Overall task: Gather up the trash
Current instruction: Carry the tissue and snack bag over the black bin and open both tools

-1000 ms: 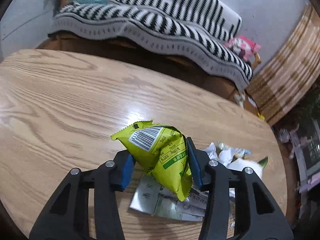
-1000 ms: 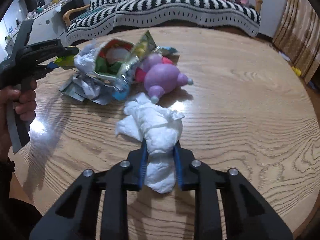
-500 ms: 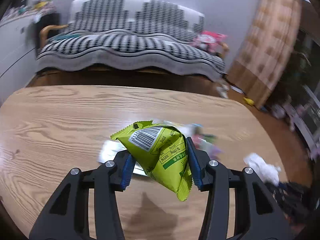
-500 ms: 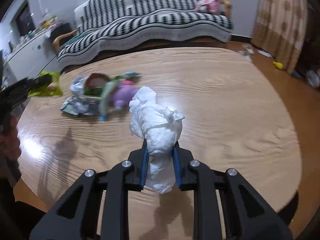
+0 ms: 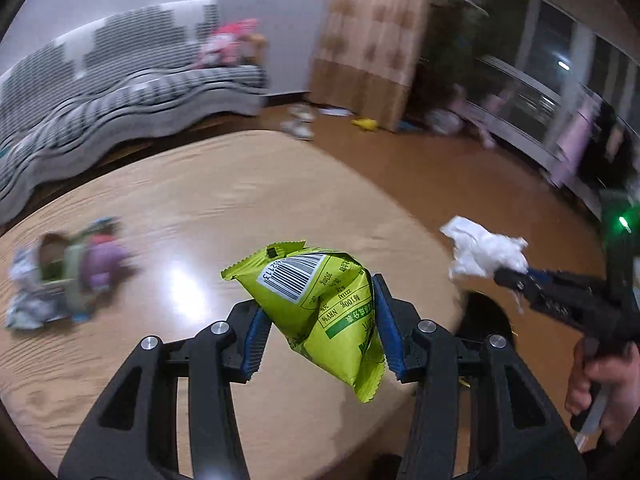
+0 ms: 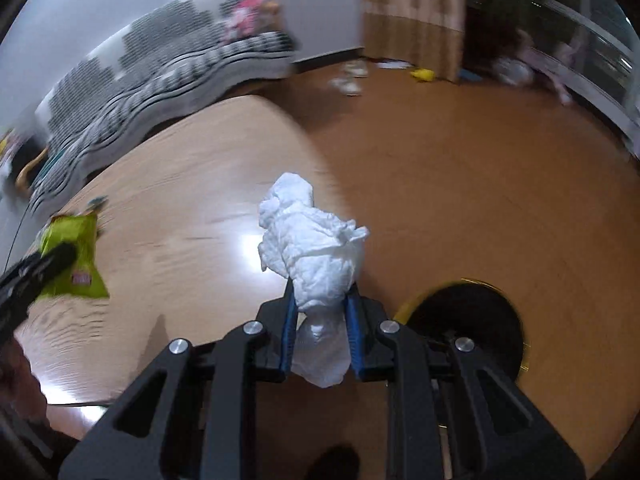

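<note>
The left gripper [image 5: 318, 322] has its jaws clamped on a green snack wrapper [image 5: 320, 308] bearing a barcode and "100g"; the right gripper [image 6: 320, 320] pinches a crumpled white tissue [image 6: 314, 240]. Both are airborne, the black bin [image 6: 464, 320] waiting at four o'clock. More trash [image 5: 64, 272] lies on the bench [image 5: 240, 200] at nine o'clock, uncollected.

Left gripper [image 5: 318, 320] jaws pinched on a green wrapper [image 5: 320, 308]; right gripper [image 6: 320, 332] jaws clamped on white tissue [image 6: 316, 248], right of the wrapper
</note>
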Demonstrator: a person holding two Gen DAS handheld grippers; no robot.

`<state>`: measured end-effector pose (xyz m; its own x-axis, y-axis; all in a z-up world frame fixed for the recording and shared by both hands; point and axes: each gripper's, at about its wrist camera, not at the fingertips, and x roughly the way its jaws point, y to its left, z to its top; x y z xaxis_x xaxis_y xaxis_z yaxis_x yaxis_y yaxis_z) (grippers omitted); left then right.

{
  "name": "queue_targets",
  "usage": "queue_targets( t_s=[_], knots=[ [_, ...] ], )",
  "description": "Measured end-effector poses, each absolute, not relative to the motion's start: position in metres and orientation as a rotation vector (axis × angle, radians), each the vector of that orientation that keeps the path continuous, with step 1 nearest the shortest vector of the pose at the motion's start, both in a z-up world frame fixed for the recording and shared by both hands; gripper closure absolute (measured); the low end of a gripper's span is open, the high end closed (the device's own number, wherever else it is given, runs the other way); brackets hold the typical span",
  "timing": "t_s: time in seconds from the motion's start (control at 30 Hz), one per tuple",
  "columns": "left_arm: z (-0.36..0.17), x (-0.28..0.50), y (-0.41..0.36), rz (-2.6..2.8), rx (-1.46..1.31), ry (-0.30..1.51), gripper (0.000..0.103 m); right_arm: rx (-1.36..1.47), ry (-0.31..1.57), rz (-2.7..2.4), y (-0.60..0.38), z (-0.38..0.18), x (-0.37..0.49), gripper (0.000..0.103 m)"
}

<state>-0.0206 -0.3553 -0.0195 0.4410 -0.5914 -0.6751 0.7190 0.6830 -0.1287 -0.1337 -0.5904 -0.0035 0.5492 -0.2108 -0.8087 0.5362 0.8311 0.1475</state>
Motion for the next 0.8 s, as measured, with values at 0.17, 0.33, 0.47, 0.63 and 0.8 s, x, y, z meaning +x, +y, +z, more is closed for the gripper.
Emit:
queue_targets(
  t_s=[0.17, 0.33, 0.47, 0.63, 0.8],
  knots=[
    [-0.043, -0.076, -0.438, -0.975, 0.268, 0.775, 0.056, 0.488, 0.906, -0.607, -0.657, -0.029, -0.200, 0.081],
    [-0.069, -0.121, -0.500, -1.095, 0.346, 0.798, 0.056, 0.577, 1.000, -0.689, -0.703, -0.068, -0.244, 0.081],
    [-0.088, -0.139, -0.533, -1.143, 0.399, 0.804, 0.056, 0.617, 1.054, -0.713, -0.721, -0.092, -0.265, 0.081],
    [-0.105, -0.146, -0.562, -1.164, 0.426, 0.821, 0.056, 0.655, 1.070, -0.712, -0.730, -0.104, -0.273, 0.081],
    [-0.116, -0.148, -0.579, -1.162, 0.433, 0.836, 0.056, 0.677, 1.063, -0.705, -0.741, -0.106, -0.264, 0.081]
  ],
)
